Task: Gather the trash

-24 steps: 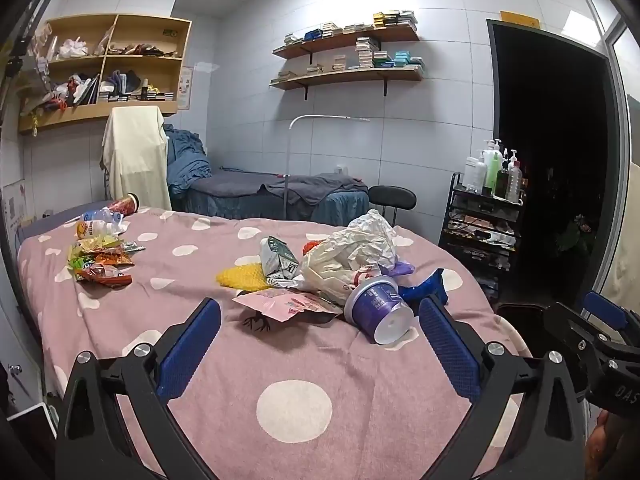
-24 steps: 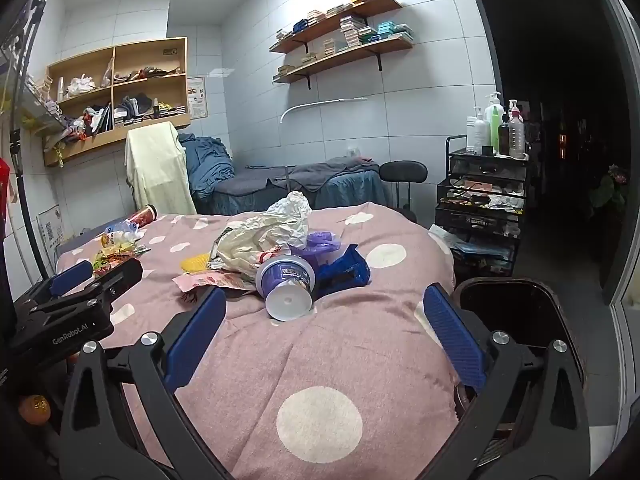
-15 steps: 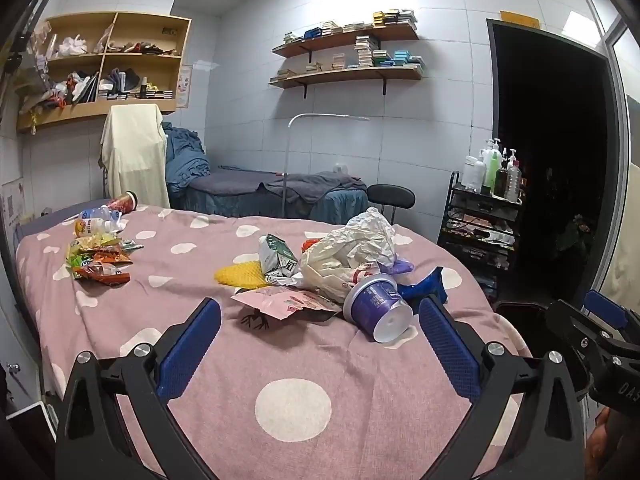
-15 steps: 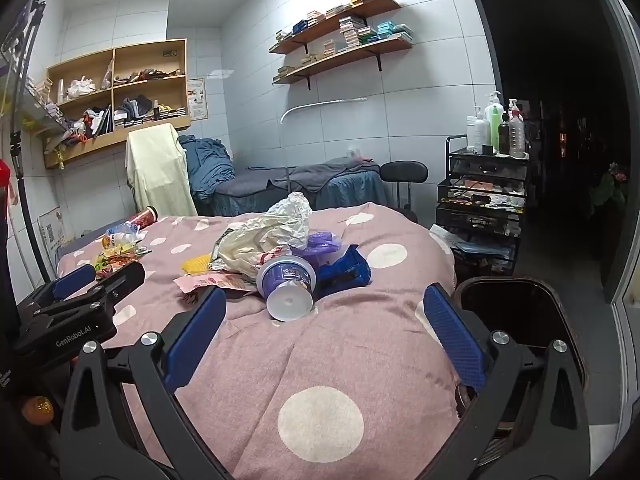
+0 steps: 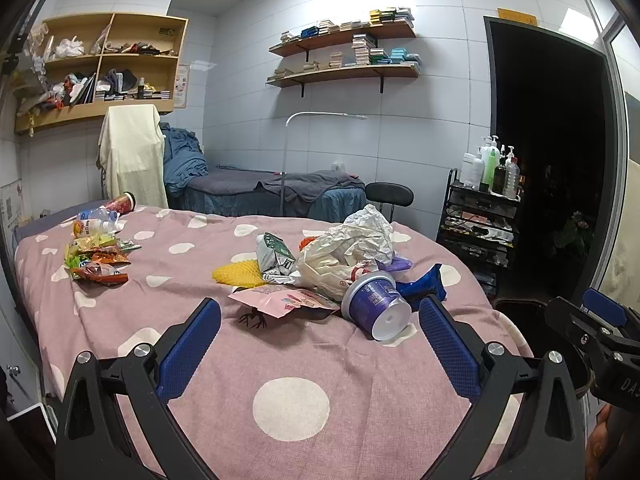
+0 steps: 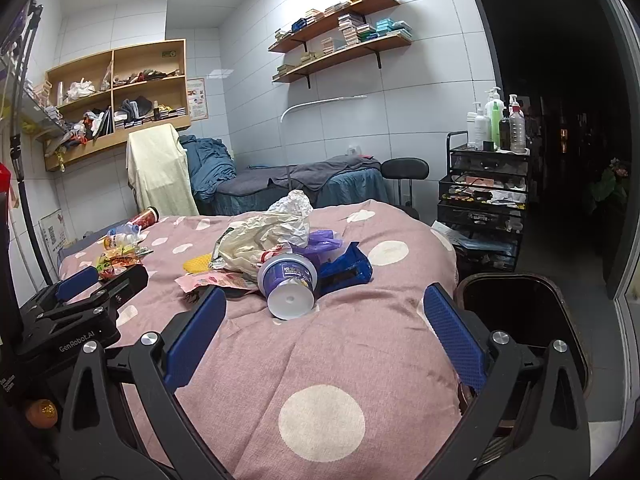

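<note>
A heap of trash lies mid-bed on the pink dotted cover (image 5: 292, 396): a tipped purple tub (image 5: 376, 306) (image 6: 289, 280), a crumpled white bag (image 5: 348, 250) (image 6: 264, 236), a blue wrapper (image 5: 422, 286) (image 6: 346, 268), a pink packet (image 5: 286, 300) and a yellow piece (image 5: 238, 274). Snack wrappers (image 5: 96, 262) and a bottle (image 5: 94, 222) sit at the far left. My left gripper (image 5: 320, 344) is open, just short of the tub. My right gripper (image 6: 324, 332) is open too, nothing between its fingers. A dark bin (image 6: 520, 320) stands by the bed's right side.
A black trolley (image 6: 484, 200) with bottles stands right of the bed, before a dark doorway. A black stool (image 5: 388, 194) and a second bed (image 5: 272, 192) lie behind. Wall shelves hang above. The left gripper's body (image 6: 76, 312) shows at left in the right wrist view.
Both grippers have kept almost still; the views have barely shifted. The trash lies as before.
</note>
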The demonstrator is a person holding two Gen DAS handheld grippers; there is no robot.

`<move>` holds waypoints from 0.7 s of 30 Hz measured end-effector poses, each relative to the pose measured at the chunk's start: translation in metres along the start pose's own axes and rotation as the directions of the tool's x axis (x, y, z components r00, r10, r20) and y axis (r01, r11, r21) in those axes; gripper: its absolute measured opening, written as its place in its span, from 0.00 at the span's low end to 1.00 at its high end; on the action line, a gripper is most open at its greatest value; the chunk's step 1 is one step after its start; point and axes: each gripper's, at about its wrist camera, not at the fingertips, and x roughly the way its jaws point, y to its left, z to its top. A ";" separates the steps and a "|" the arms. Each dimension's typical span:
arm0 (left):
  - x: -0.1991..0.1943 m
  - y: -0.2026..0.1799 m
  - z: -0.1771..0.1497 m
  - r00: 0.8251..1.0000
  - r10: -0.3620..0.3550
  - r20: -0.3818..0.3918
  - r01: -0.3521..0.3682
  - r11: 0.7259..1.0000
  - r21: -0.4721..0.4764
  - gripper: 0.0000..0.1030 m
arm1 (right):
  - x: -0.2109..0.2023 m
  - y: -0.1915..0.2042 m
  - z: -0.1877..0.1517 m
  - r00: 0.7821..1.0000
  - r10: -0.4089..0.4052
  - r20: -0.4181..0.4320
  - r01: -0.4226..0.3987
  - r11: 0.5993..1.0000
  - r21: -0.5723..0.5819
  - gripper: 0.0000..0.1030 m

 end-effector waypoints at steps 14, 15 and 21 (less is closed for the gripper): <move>-0.003 0.000 0.004 1.000 -0.009 -0.005 0.009 1.000 0.007 0.95 | 0.002 0.000 -0.003 1.000 0.010 -0.004 -0.010 1.000 0.007 0.95; -0.003 0.000 0.004 1.000 -0.008 -0.005 0.008 1.000 0.007 0.95 | 0.002 0.000 -0.003 1.000 0.010 -0.004 -0.010 1.000 0.007 0.95; -0.003 -0.001 0.003 1.000 -0.008 -0.005 0.008 1.000 0.007 0.95 | 0.002 -0.001 -0.002 1.000 0.013 -0.004 -0.013 1.000 0.009 0.95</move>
